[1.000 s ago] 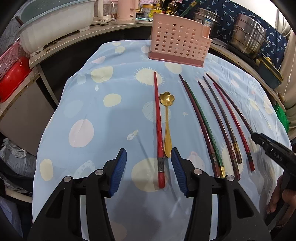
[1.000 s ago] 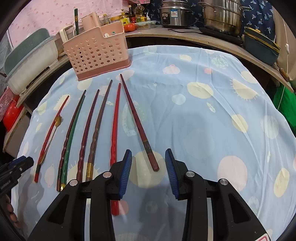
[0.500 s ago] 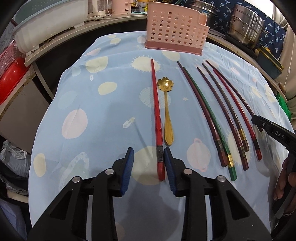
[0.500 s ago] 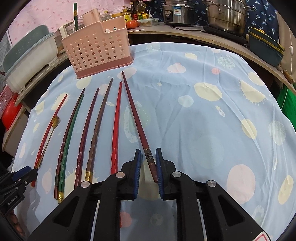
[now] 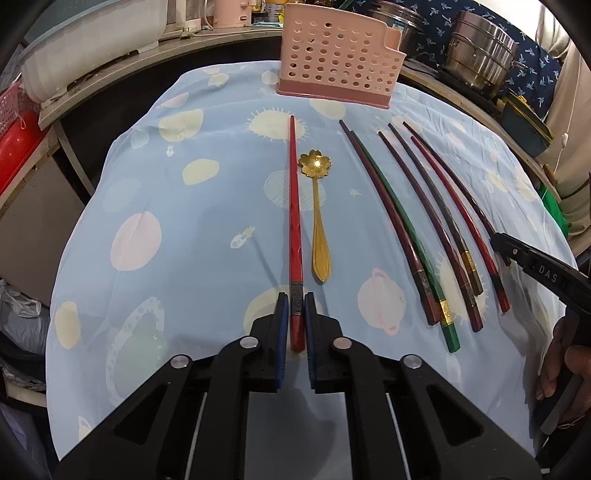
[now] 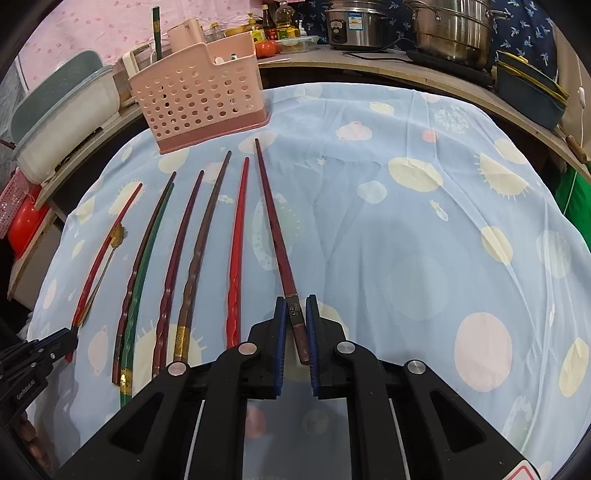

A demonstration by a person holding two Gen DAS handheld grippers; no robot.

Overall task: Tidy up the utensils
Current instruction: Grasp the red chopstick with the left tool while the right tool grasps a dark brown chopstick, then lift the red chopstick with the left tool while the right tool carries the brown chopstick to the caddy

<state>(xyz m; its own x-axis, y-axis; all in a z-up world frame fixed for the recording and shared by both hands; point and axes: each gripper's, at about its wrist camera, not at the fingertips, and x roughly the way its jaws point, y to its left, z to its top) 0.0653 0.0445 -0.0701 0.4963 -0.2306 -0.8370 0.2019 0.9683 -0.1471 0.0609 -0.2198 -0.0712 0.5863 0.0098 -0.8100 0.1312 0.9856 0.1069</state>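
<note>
My left gripper [image 5: 295, 306] is shut on the butt end of a red chopstick [image 5: 294, 206] that lies on the blue cloth, with a gold flower spoon [image 5: 318, 218] just right of it. My right gripper [image 6: 295, 310] is shut on the butt end of a dark red chopstick [image 6: 275, 229], the rightmost of the row. Several more chopsticks [image 6: 192, 254] lie side by side between the two. A pink perforated utensil basket [image 5: 338, 59] stands at the far edge of the table; it also shows in the right wrist view [image 6: 199, 99].
The table wears a blue cloth with sun and planet prints [image 6: 424, 229]. Steel pots [image 6: 450, 29] and a rice cooker [image 6: 354, 24] stand on the counter behind. A white tub [image 5: 92, 40] and a red basin [image 5: 16, 147] are at the left.
Both grippers moved forward and closed from open: the left onto the red chopstick's end, the right onto the dark red chopstick's end. The chopsticks still lie on the cloth.
</note>
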